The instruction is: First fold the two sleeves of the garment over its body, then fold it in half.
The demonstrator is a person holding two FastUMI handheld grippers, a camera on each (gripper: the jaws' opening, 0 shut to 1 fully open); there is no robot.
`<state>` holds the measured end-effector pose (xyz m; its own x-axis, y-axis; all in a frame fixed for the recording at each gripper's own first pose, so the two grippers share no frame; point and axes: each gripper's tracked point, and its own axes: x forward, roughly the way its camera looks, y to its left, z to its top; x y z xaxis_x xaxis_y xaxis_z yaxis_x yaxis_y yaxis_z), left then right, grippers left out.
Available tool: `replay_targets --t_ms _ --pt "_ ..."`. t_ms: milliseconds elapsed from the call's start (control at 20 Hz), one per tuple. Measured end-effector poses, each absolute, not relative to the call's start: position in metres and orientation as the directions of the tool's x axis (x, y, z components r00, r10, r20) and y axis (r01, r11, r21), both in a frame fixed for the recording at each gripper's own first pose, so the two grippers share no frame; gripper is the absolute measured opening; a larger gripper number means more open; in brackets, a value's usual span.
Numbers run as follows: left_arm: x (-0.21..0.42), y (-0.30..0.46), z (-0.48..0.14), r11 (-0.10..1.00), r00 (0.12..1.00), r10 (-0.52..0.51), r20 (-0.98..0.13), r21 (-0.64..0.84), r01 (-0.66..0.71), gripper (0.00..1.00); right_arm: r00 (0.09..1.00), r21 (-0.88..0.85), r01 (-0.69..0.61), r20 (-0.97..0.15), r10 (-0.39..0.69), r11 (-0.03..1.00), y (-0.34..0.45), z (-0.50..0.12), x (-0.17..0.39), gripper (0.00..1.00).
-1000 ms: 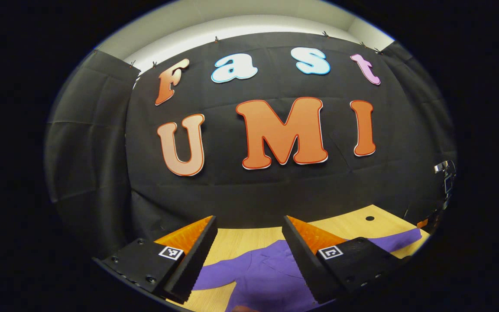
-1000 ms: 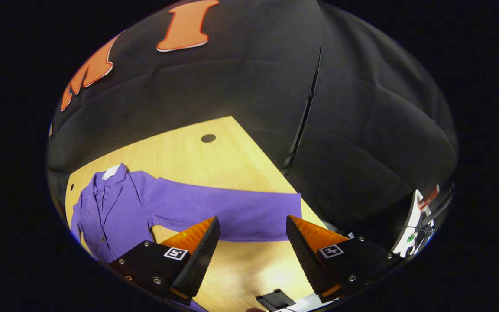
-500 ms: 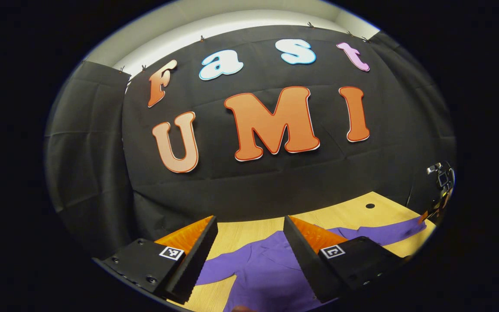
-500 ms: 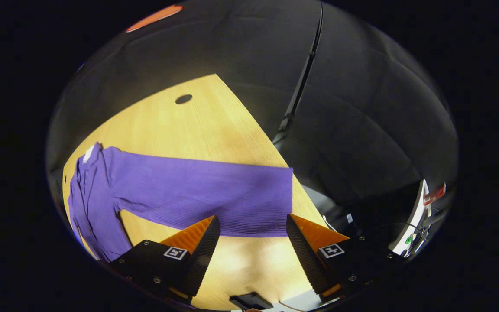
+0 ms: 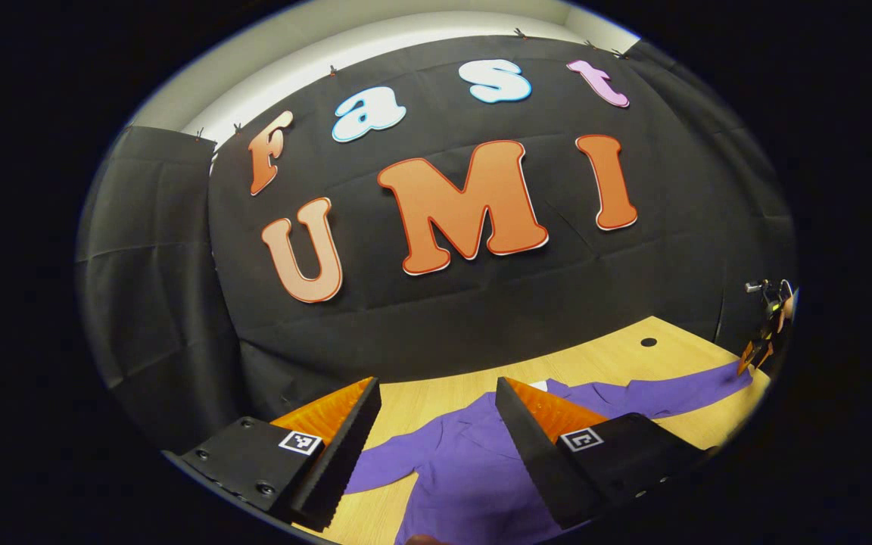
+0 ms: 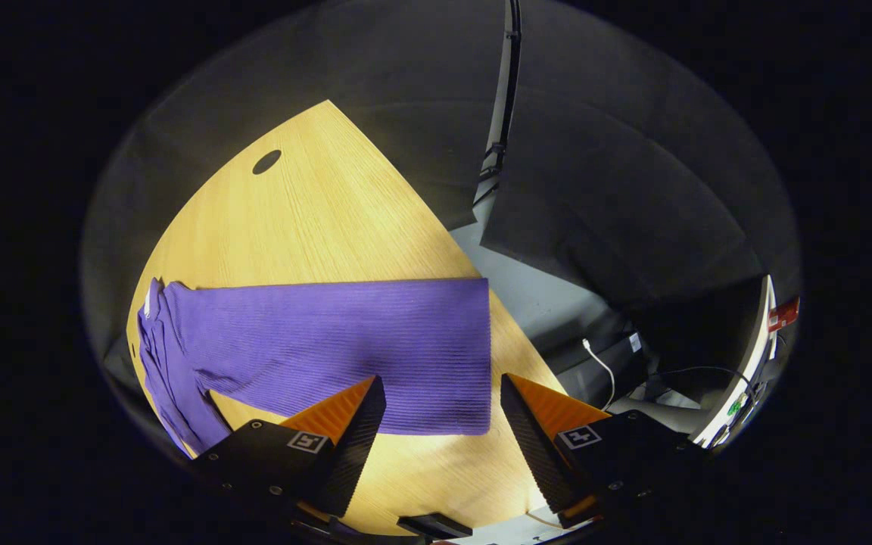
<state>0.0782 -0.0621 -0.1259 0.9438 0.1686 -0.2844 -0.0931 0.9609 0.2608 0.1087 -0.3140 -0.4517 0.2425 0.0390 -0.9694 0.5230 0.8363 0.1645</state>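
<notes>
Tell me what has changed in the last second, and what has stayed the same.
The right gripper has come down toward the cuff end of the purple garment's outstretched sleeve, which now looks larger between its open fingers. The left gripper tilted slightly, staying open above the garment. The garment lies flat and unfolded on the wooden table.

A purple ribbed-knit garment [image 6: 315, 344] lies flat on the light wooden table [image 6: 330, 219], one sleeve [image 6: 375, 348] stretched toward the table's edge. The right gripper [image 6: 442, 424] hangs above that sleeve's cuff end; the left gripper [image 5: 436, 431] hangs above the garment's body.
</notes>
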Motion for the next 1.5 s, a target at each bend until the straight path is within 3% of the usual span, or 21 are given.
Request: replay_targets --t_ms 250,400,450,500,550,700,850,1300,1500 --pt "0.077 -0.069 -0.118 0.954 0.943 0.171 -0.287 0.285 -0.087 0.98 0.204 0.131 0.559 -0.979 0.017 0.819 -0.322 -0.464 0.112 0.93" --pt "0.075 -0.067 -0.124 0.956 0.936 0.177 -0.303 0.278 -0.091 0.98 0.117 0.089 0.573 -0.993 0.026 0.815 -0.307 -0.464 0.107 0.93" --pt "0.074 -0.066 -0.127 0.956 0.932 0.182 -0.312 0.277 -0.094 0.98 0.114 0.088 0.564 -0.993 0.028 0.821 -0.304 -0.464 0.110 0.89" --pt "0.076 -0.064 -0.127 0.956 0.932 0.184 -0.314 0.276 -0.096 0.98 0.113 0.089 0.551 -0.993 0.031 0.830 -0.302 -0.463 0.111 0.94" --pt "0.075 -0.063 -0.125 0.957 0.932 0.185 -0.311 0.275 -0.098 0.98 0.117 0.093 0.543 -0.993 0.034 0.835 -0.301 -0.461 0.113 0.70" --pt "0.074 -0.061 -0.127 0.957 0.932 0.184 -0.311 0.272 -0.098 0.98 0.142 0.105 0.514 -0.989 0.037 0.851 -0.302 -0.462 0.115 0.54" --pt "0.074 -0.049 -0.127 0.957 0.931 0.189 -0.314 0.270 -0.103 0.98 0.165 0.142 0.542 -0.984 0.061 0.828 -0.294 -0.456 0.118 0.08" --pt "0.079 -0.023 -0.132 0.970 0.935 0.157 -0.317 0.226 -0.086 0.98 0.376 0.244 0.418 -0.923 0.078 0.875 -0.239 -0.359 0.156 0.06" --pt "0.080 -0.005 -0.128 0.975 0.942 0.141 -0.304 0.210 -0.078 0.99 0.430 0.260 0.350 -0.898 0.092 0.900 -0.204 -0.311 0.171 0.06"
